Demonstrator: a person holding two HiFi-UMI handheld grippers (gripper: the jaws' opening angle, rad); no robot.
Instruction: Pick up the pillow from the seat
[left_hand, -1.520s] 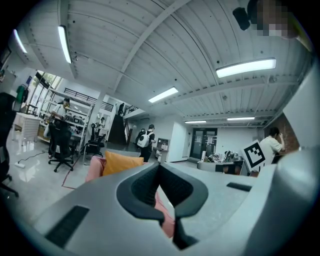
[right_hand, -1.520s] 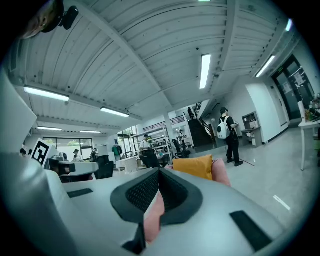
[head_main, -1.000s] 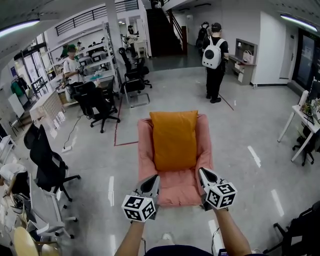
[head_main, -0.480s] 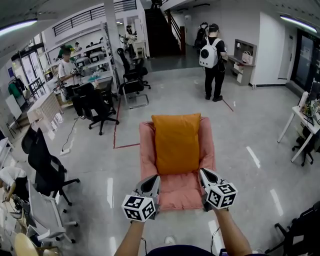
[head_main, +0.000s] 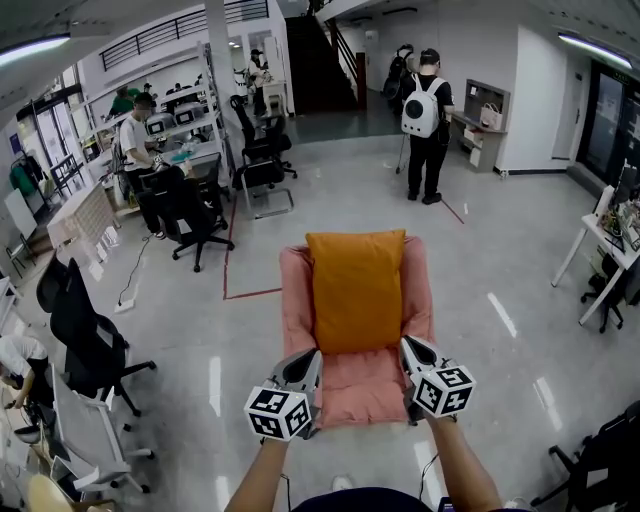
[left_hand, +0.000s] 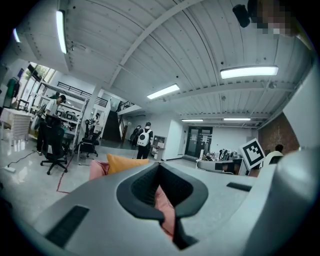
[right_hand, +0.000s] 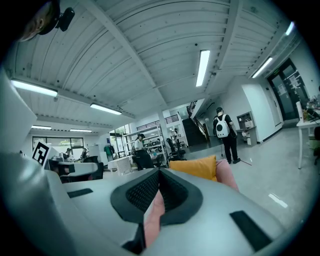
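Observation:
An orange pillow (head_main: 356, 290) leans upright against the back of a pink seat (head_main: 352, 388) on the floor ahead of me. My left gripper (head_main: 309, 357) hovers at the seat's front left corner, and my right gripper (head_main: 409, 346) at its front right corner. Both are shut with nothing in them, short of the pillow. In the left gripper view the pillow (left_hand: 123, 162) and the seat (left_hand: 98, 170) show beyond the closed left gripper (left_hand: 160, 167). In the right gripper view the pillow (right_hand: 196, 167) rises just past the closed right gripper (right_hand: 159, 173).
Black office chairs (head_main: 192, 207) and desks fill the left side, with a seated person (head_main: 141, 130) there. A person with a white backpack (head_main: 428, 125) stands far behind the seat. A white table (head_main: 608, 238) is at the right. Bare grey floor surrounds the seat.
The seat and pillow have come a little closer and larger in the head view. Both grippers keep their places in the picture and stay shut.

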